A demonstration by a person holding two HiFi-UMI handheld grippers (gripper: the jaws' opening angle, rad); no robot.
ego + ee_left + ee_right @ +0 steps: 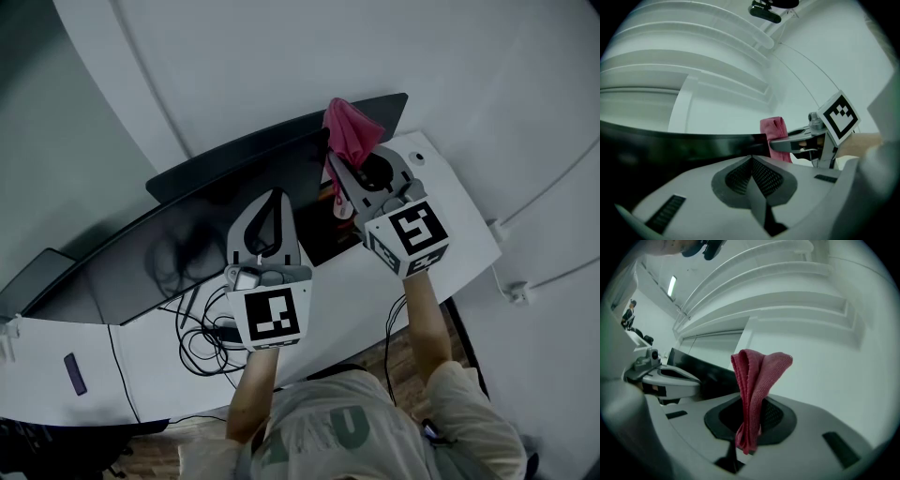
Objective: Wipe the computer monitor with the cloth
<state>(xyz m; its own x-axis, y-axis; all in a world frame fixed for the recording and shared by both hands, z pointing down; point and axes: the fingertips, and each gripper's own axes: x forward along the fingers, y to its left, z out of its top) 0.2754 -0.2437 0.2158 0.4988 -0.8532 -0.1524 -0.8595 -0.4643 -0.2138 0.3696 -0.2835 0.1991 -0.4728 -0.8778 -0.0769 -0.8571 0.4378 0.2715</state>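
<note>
A wide curved black monitor (pixel 187 234) stands on the white desk (pixel 441 253) against the white wall. My right gripper (pixel 339 167) is shut on a folded pink cloth (pixel 349 129), which sticks up past the monitor's top right corner. The right gripper view shows the cloth (pixel 757 390) pinched upright between the jaws, with the monitor's edge (pixel 701 369) to its left. My left gripper (pixel 274 195) is held in front of the screen's middle, jaws together and nothing in them. In the left gripper view the monitor's top edge (pixel 684 143) runs across, with the cloth (pixel 774 129) and right gripper beyond.
Tangled black cables (pixel 202 333) lie on the desk below the screen. A small purple object (pixel 75 373) rests on the desk's left part. A dark second screen (pixel 37 277) sits at the far left. White cable conduits (pixel 553 197) run along the wall at right.
</note>
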